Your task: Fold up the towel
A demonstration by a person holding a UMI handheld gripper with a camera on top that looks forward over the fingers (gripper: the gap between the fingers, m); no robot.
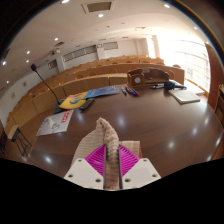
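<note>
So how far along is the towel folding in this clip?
Early or mid-fold, as far as one view shows. The gripper is shut on a bunched part of the towel, which stands up between the pink pads above the dark table. No finished fold can be seen; the rest of the towel is hidden below the fingers. What is left: carry the held part over, lay it flat and let go.

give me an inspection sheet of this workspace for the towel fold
surface: dark brown table, glossy, with ceiling lights reflected in it
job's things: beige towel, a bunched part rising between the fingers
clutter: yellow-and-blue item, white sheets and a white flat item toward the far edge
grippers: hand-held gripper shut on the towel, pink pads against it
cables: nothing seen
surroundings: rows of wooden seating, bright windows, a stand
</note>
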